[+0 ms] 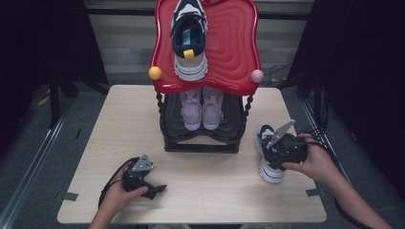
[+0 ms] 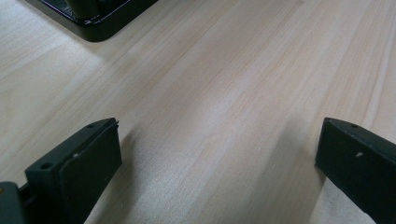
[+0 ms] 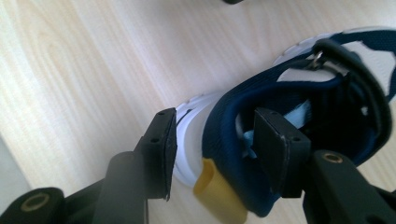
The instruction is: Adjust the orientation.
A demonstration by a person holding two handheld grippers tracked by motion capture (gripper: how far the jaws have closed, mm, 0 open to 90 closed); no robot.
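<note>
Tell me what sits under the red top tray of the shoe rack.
Under the red top tray, a pair of pale pink sneakers stands side by side on the rack's black lower shelf, heels toward the camera. Their toes are hidden beneath the tray's front edge.

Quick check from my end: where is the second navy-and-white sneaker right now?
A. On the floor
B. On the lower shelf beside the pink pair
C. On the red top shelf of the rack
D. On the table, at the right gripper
D: the sneaker stands on the table right of the rack, its heel collar between the right gripper jaws.
</note>
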